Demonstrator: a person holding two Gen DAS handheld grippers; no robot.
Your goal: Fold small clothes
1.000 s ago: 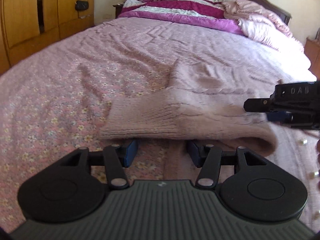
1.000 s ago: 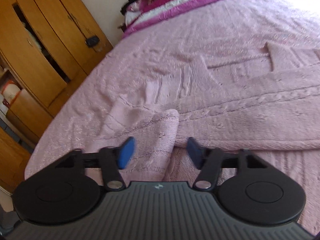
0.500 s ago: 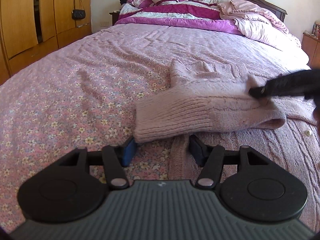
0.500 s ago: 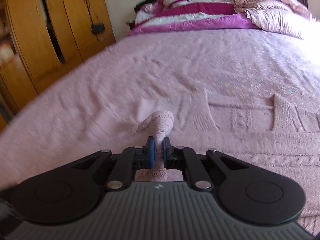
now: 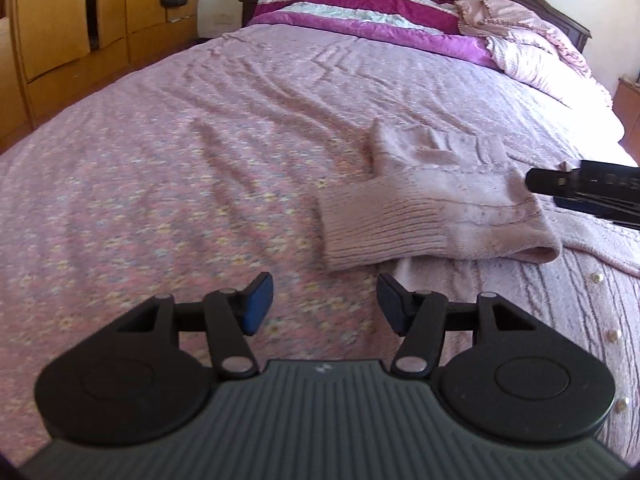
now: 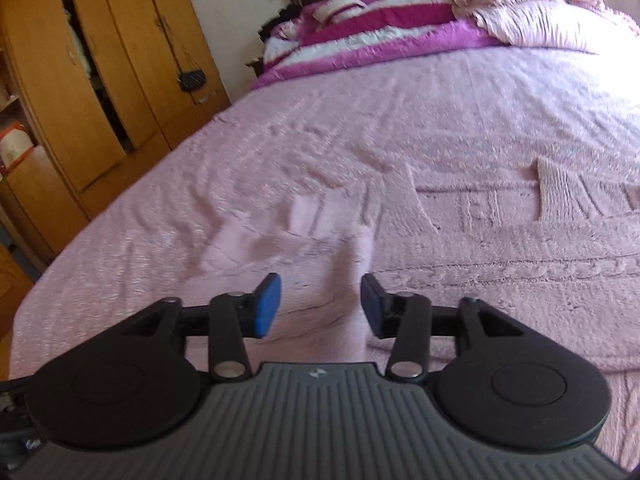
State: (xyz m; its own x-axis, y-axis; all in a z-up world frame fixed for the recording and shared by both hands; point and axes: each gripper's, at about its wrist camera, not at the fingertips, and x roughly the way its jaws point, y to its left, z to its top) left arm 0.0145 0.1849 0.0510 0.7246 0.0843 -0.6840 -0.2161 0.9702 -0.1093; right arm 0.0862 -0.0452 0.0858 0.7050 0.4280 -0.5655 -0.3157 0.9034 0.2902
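Two grippers hovering over one pink knitted cardigan (image 5: 460,216) spread on the floral bedspread (image 5: 180,200) — neither holding anything. Left gripper (image 5: 325,304) standing about half open, blue pads (image 5: 258,300) parted over bare bedspread, nothing pinched between them. Just ahead of it and slightly to its right, lying folded across the garment's body: the sleeve (image 5: 420,224), ribbed cuff (image 5: 380,232) pointing toward the left gripper's left side. Showing along the cardigan's front, off to the left gripper's right: a row of small pearl-like buttons (image 5: 598,278). Poking in at the far right of the left wrist view, just beyond the sleeve's fold: the dark tip of the right gripper (image 5: 560,184).

Right gripper (image 6: 320,306), having just been opening, now standing about half open too — pads apart, pink knit (image 6: 340,264) lying blurred beneath and just ahead of the gap, not pressed by either pad. Stretching away to its right: the cardigan's cabled body (image 6: 520,248). Farther ahead of both grippers, piled at the headboard end: a magenta-and-white striped quilt (image 5: 380,8). Standing off to the left of both: a wooden wardrobe (image 6: 100,80) with a small dark purse (image 6: 192,78) hanging on its door.
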